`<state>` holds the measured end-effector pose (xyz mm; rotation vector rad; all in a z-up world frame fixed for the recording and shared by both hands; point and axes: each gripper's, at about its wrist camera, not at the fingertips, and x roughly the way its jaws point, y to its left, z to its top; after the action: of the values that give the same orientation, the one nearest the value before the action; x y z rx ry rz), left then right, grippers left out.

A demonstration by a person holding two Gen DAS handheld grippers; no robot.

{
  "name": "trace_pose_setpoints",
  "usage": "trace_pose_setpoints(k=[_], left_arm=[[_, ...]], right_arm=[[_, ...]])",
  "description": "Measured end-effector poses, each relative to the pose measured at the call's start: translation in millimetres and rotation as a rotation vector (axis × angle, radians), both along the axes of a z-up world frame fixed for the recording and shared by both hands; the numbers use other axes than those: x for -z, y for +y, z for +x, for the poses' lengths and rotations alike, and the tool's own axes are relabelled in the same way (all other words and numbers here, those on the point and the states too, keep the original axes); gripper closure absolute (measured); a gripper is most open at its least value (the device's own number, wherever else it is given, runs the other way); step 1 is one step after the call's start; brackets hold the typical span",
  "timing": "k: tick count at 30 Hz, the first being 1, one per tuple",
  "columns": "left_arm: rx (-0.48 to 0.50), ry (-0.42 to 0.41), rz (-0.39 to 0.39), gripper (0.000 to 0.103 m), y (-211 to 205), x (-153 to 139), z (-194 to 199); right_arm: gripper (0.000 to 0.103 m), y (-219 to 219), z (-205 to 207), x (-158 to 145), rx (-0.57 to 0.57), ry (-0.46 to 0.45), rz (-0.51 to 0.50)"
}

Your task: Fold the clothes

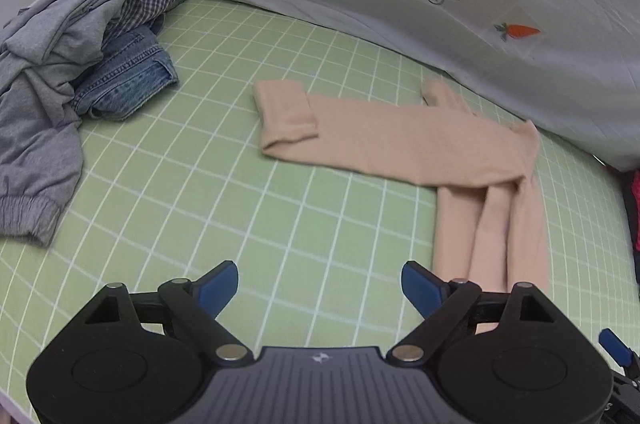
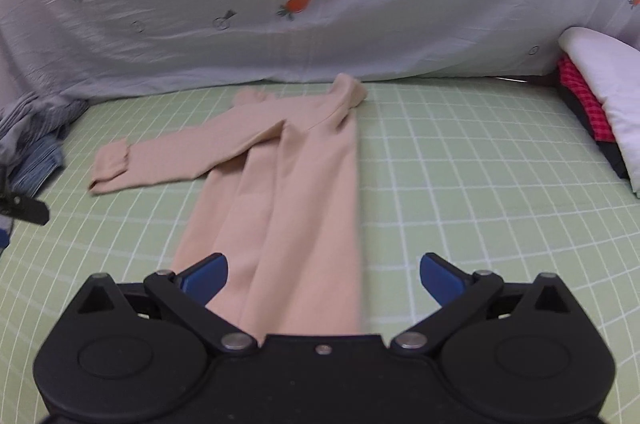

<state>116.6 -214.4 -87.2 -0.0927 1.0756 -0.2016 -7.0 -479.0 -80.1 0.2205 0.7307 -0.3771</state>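
Both claws, left gripper [image 1: 320, 284] and right gripper [image 2: 323, 276], spread wide, empty; beige top [image 2: 280, 176] flat at frame centre on green grid sheet [image 2: 480, 184].

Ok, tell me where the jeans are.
In the left wrist view the jeans lie far left on the green grid sheet, under the grey sweatpants, left of the beige top.
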Motion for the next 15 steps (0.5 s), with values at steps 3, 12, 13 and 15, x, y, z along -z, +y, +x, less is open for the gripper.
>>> trace_pose_setpoints(k=[3,12,13,15], left_arm=[[-0.016,0.004,0.007,0.014,-2,8,33],[0.034,-0.015,0.088,0.017,-18,39,128],[0.045,-0.022,0.090,0.021,-21,44,136],[0.063,-0.026,0.081,0.028,-25,52,150]], right_arm=[[0.000,-22,21,4,0.031,-0.017,0.037],[0.000,-65,91,30,0.121,0.059,0.103],[0.000,-66,96,32,0.120,0.070,0.093],[0.000,-69,104,36,0.121,0.087,0.074]])
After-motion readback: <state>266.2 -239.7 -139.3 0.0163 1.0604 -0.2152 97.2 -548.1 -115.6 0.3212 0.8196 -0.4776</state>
